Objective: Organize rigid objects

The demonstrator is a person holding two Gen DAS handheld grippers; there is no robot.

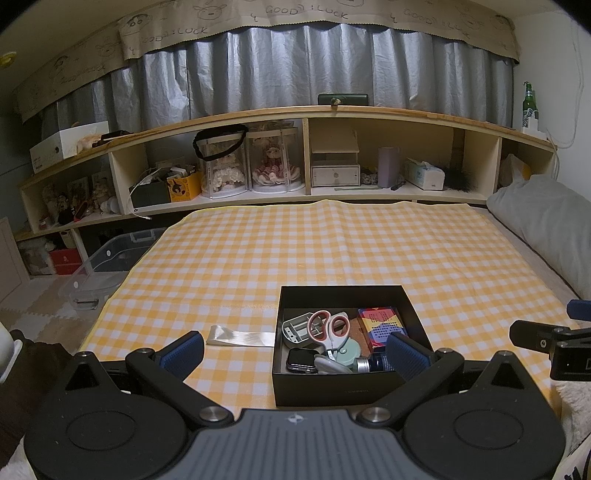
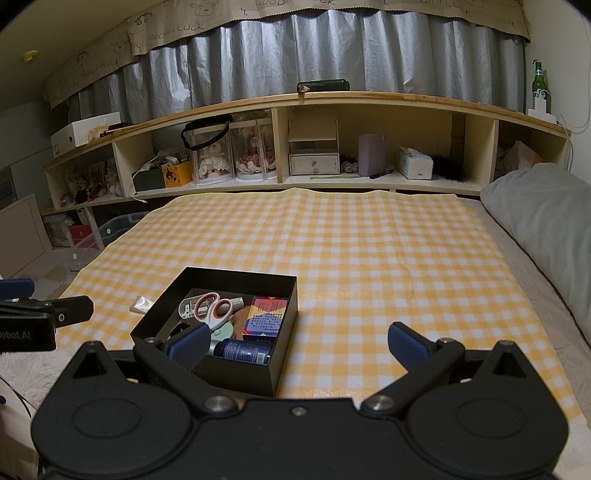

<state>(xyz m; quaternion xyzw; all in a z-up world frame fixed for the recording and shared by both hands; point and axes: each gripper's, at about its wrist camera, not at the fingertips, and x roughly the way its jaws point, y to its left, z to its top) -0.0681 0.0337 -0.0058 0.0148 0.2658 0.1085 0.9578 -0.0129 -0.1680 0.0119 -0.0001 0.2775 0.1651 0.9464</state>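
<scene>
my left gripper [image 1: 295,352] and right gripper [image 2: 297,345] hover with fingers apart and empty; scissors [image 1: 330,328], watch [image 1: 301,359] and card box [image 1: 382,325] sit gathered inside the black box [image 1: 332,387], apparently sorted.

Setting: a bedroom in a home. Evidence: a bed spread with a yellow checked cloth [image 1: 332,251]; grey pillow [image 1: 546,218] at its right side; long wooden shelf unit [image 1: 303,114] behind it, holding boxed dolls [image 1: 247,162], a tissue box [image 1: 424,173], a small drawer box [image 1: 334,162] and oddments; grey curtains [image 1: 295,66] with a cartoon "Good Luck" valance [image 1: 258,18]; green bottle [image 1: 529,105] on top.
</scene>
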